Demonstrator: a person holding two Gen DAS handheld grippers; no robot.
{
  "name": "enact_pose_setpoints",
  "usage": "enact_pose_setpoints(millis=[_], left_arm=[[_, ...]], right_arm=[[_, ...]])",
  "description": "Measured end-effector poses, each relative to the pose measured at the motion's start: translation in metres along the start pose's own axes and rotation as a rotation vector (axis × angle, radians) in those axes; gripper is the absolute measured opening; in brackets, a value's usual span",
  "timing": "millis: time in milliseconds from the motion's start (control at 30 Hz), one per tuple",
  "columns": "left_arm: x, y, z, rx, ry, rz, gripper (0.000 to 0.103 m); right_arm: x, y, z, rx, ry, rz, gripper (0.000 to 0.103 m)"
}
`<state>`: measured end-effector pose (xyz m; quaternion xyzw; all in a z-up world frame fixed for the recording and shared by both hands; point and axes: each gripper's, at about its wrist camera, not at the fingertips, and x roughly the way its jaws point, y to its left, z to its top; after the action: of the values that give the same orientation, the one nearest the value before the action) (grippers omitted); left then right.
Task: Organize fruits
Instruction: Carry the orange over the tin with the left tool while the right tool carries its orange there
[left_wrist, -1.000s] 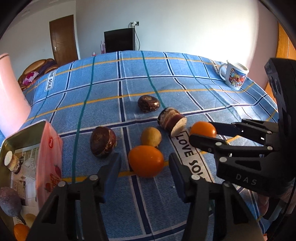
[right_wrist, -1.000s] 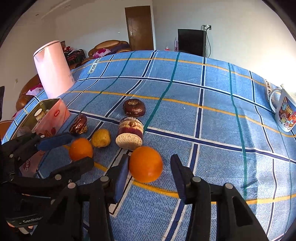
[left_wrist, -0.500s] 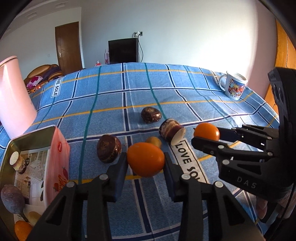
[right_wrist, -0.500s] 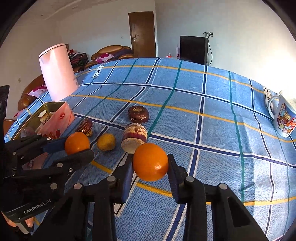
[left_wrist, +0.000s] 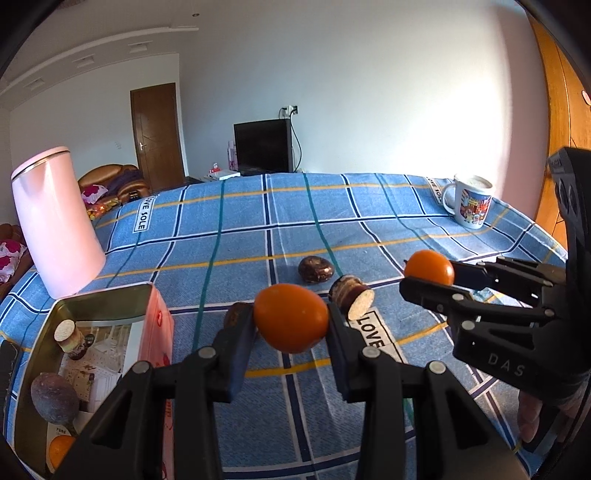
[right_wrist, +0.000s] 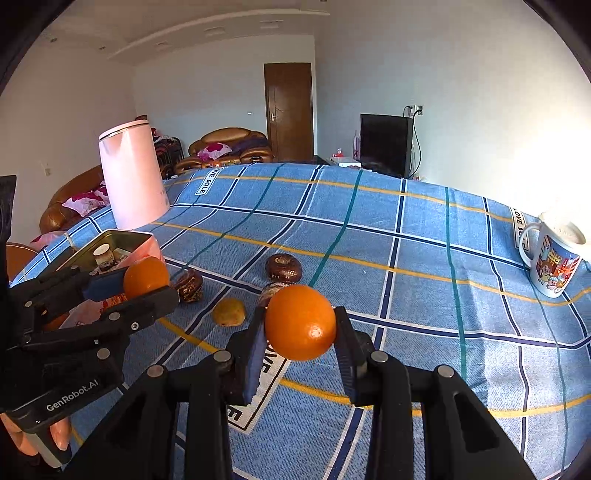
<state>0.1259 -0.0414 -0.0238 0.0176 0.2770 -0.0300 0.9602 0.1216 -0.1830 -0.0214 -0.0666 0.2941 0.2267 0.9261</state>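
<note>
Between the blue pads of our left tongs (left_wrist: 291, 325) sits an oval orange fruit (left_wrist: 291, 322), pinched on both sides and lifted clear of the checked blue cloth (left_wrist: 369, 229) that covers the bench. Our right tongs (right_wrist: 300, 325) hold a rounder orange (right_wrist: 300, 322) the same way, also off the cloth; their jaws have just been closing onto it.

We take the split brown fruit (left_wrist: 351, 295), lying on its side with its pale cut face showing, as our landmark. In the left wrist view the oval fruit hangs just in front of it and to its left, while the rounder orange, seen there from the side, hangs to its right. A glossy dark brown fruit (left_wrist: 316, 269) lies just behind the landmark. Another dark brown fruit (right_wrist: 189, 285) lies to its left, and a small yellowish fruit (right_wrist: 229, 312) rests on the cloth near it, on the near left side in the right wrist view.

Well to the landmark's left stands an open metal tin (left_wrist: 103, 306) with a pink printed side; inside we see a small capped jar, a dull purple fruit (left_wrist: 53, 402) and part of an orange one. Behind the tin stands a tall pink container (left_wrist: 55, 221). Far to the landmark's right, near the bench edge, stands a white mug (left_wrist: 471, 201) with a colourful print.
</note>
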Motion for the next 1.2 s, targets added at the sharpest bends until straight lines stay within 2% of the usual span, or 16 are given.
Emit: enact_pose_setpoints(millis=[600,1200], left_arm=[[-0.019,-0.005,-0.003,0.024,-0.098,0.054,0.039],[-0.031,-0.005,-0.006,0.02,-0.158,0.066,0.039]], right_arm=[[-0.025,0.001,-0.002,-0.011,-0.138,-0.004,0.037],[-0.044,0.005,-0.006,-0.021,-0.239,-0.032,0.037]])
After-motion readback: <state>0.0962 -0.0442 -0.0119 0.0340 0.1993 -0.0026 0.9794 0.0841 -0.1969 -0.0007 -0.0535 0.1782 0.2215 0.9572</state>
